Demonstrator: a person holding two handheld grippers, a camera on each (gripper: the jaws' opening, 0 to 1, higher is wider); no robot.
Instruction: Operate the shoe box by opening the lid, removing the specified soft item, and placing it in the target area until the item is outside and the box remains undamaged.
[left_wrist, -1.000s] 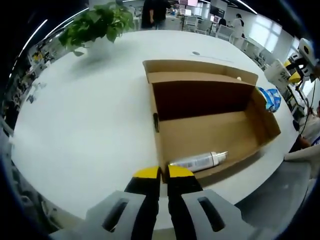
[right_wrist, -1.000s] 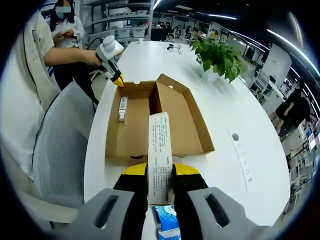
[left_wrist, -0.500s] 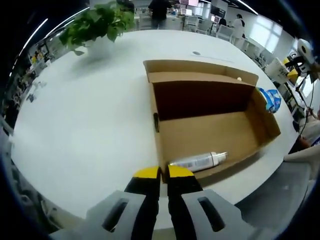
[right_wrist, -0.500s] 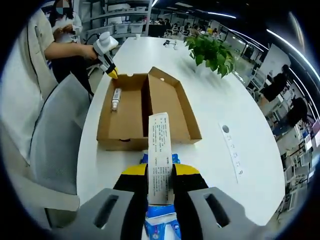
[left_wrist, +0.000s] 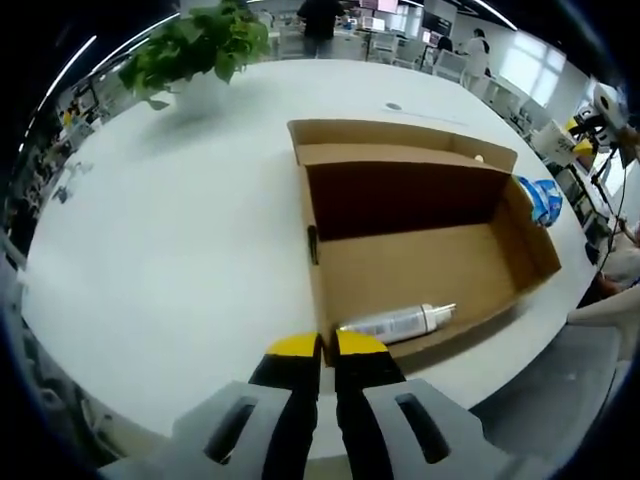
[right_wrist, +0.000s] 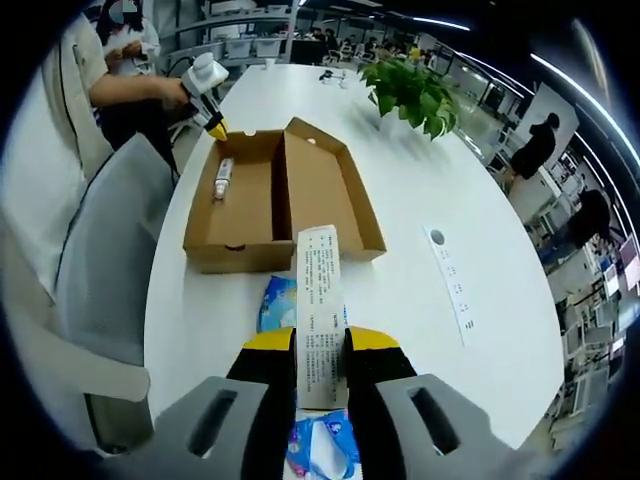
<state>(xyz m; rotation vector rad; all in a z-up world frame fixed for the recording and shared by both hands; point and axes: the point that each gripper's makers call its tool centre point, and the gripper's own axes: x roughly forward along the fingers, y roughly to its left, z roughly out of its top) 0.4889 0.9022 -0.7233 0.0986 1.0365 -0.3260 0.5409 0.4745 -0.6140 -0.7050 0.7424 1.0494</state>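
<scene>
packet (right_wrist: 318, 312) partly behind right hand-held gripper (right_wrist: 320, 345)

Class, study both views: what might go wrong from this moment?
1. The right hand-held gripper pinches only the printed white paper strip; the blue-and-white pack below might tear free.
2. The shoe box sits near the table edge, so a nudge might tip it off.

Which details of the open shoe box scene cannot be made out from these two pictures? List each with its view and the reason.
- Print on the white paper strip in the right gripper: right gripper view, too small to read.
- Blue packet: right gripper view, partly hidden behind the strip and jaws.
- Label on the bottle in the shoe box: left gripper view, too small.
- Box's far inner wall: left gripper view, in shadow.
</scene>
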